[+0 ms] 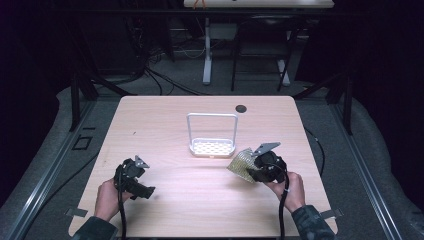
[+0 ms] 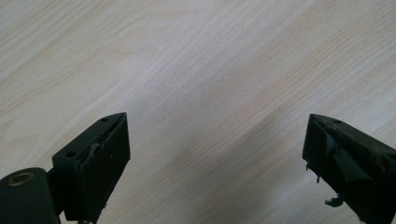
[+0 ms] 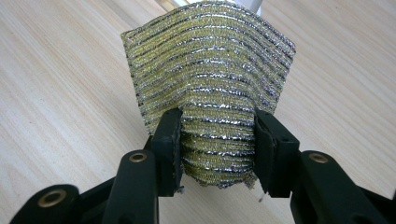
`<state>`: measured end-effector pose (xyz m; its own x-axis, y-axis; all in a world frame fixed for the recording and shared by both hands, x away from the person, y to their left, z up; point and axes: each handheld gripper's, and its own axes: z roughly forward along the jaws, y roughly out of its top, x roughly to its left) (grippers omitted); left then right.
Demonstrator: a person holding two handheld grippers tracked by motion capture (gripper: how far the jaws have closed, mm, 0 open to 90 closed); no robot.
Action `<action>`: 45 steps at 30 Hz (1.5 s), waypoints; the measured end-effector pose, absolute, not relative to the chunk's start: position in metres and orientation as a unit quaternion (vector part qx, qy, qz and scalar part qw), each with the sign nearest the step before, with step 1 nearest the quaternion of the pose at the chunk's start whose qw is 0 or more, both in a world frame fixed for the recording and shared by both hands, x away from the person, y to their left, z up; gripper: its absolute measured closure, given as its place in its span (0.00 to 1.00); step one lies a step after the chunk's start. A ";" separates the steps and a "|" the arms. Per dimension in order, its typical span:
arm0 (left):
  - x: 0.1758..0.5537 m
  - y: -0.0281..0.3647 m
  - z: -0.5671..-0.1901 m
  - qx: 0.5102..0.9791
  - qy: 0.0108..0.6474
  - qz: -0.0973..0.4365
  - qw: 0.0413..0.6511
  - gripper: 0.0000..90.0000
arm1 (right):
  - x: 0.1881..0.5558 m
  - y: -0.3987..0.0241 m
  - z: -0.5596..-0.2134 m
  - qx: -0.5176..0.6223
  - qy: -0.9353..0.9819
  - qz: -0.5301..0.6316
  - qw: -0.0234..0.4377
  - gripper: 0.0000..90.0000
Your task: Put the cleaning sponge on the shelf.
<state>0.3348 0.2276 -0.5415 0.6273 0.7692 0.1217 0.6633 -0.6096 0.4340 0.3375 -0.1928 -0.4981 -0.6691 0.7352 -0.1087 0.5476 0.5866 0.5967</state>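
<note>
- The scouring pad (image 3: 210, 88) is a yellow-green cloth square with glittery silver stripes, bowed into a curve where it is squeezed.
- In the high view the scouring pad (image 1: 241, 164) is lifted just right of the white rack (image 1: 212, 147), near its front corner.
- The right gripper (image 3: 217, 144) is clenched on the pad's lower edge, jaws part closed.
- The left gripper (image 2: 217, 154) is spread wide over bare table (image 2: 196, 70), well left of the rack, holding nothing.

A light wooden table (image 1: 170, 125) carries a white rack (image 1: 212, 145).
</note>
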 end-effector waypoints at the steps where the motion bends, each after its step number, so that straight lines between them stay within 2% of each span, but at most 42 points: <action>1: 0.335 0.228 -0.542 0.886 0.404 0.148 0.175 0.08 | 0.337 -0.190 -0.498 0.364 0.875 0.267 0.176 0.63; 45: 0.336 0.226 -0.542 0.885 0.405 0.149 0.174 0.08 | 0.347 -0.135 -0.490 0.330 0.878 0.294 0.184 0.65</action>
